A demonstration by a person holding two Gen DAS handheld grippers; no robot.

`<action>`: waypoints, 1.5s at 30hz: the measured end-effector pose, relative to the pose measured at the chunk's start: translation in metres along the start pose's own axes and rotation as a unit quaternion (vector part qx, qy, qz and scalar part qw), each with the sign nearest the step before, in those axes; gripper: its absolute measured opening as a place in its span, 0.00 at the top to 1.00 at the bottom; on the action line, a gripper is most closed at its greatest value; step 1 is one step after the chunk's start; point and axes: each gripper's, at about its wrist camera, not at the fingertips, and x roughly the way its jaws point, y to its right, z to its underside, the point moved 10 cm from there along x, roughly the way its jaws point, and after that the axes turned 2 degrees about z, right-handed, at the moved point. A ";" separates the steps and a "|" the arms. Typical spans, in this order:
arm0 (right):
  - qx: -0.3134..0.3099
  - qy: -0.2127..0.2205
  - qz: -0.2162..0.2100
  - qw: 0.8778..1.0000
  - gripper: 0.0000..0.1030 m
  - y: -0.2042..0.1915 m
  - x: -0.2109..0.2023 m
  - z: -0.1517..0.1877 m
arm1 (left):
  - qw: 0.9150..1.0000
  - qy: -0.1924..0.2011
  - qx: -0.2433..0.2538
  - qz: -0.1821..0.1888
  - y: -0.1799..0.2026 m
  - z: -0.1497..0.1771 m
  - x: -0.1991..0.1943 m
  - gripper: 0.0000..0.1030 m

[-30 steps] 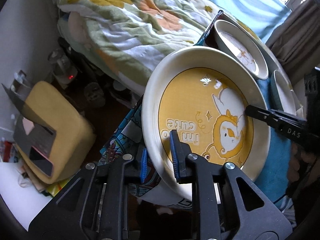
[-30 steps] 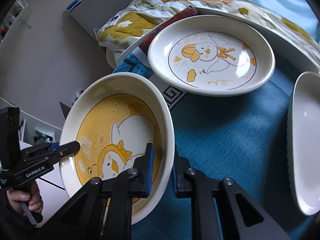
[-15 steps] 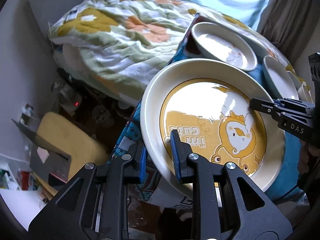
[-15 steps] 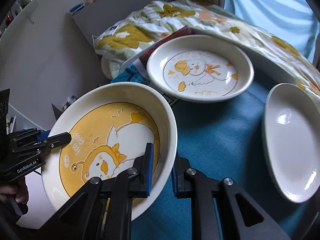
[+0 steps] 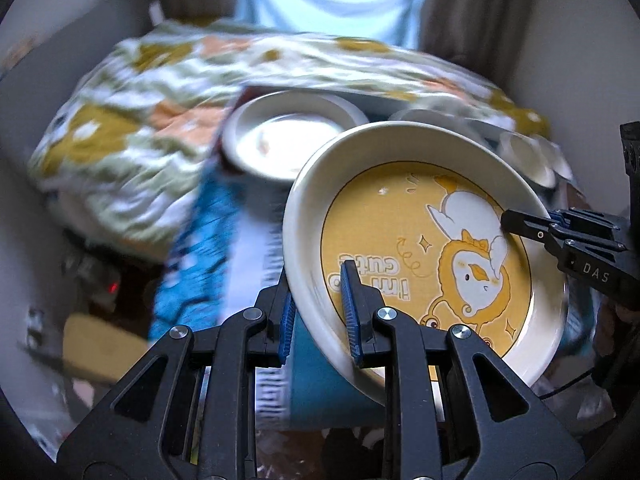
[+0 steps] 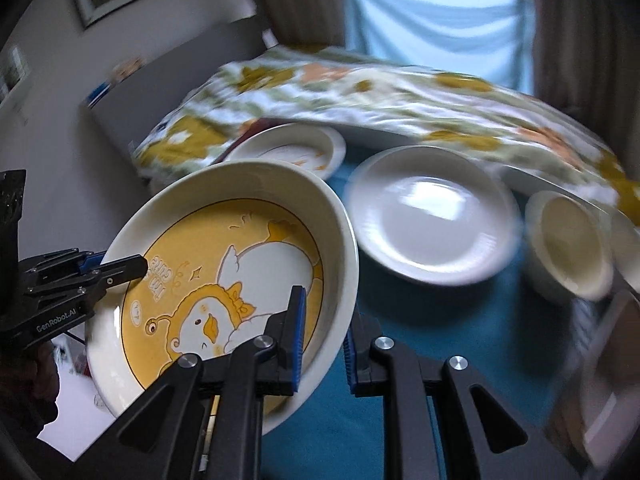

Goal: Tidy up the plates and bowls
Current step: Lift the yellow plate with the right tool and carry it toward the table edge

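Left wrist view: I am pinching the yellow plate (image 5: 424, 248) at lower centre with my left gripper (image 5: 318, 312), while my right gripper (image 6: 322, 340) is pinching its opposite rim, holding it tilted above the blue cloth (image 6: 440, 320).

- Yellow duck plate (image 6: 224, 280): cream rim, yellow centre w/ duck cartoon + "I'm so cute" text, tilted, off the cloth, rim pinched on two opposite sides by my fingers.
- Duck-print plate (image 6: 288, 152): flat, far left, next to quilt.
- White plate (image 6: 432, 216): plain, flat, centre.
- Cream bowl (image 6: 568, 244): upright, right of white plate.
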 end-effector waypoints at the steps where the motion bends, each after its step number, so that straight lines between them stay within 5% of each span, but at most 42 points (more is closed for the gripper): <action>1: 0.011 0.003 0.010 1.000 0.85 0.010 -0.009 0.004 | 1.000 0.001 0.013 0.011 0.015 -0.003 0.000 0.82; 7: 0.069 0.004 0.061 0.996 0.85 0.072 -0.051 0.042 | 0.996 -0.009 0.068 0.057 0.096 -0.003 0.014 0.82; 15: 0.105 -0.001 0.105 0.989 0.85 0.137 -0.059 0.089 | 0.989 -0.029 0.104 0.096 0.165 0.023 0.058 0.82; 25: 0.127 0.008 0.107 0.986 0.84 0.163 -0.034 0.120 | 0.987 -0.029 0.129 0.088 0.180 0.037 0.099 0.82; 45: 0.165 -0.007 0.094 0.982 0.82 0.169 -0.031 0.132 | 0.988 -0.041 0.130 0.069 0.174 0.048 0.108 0.77</action>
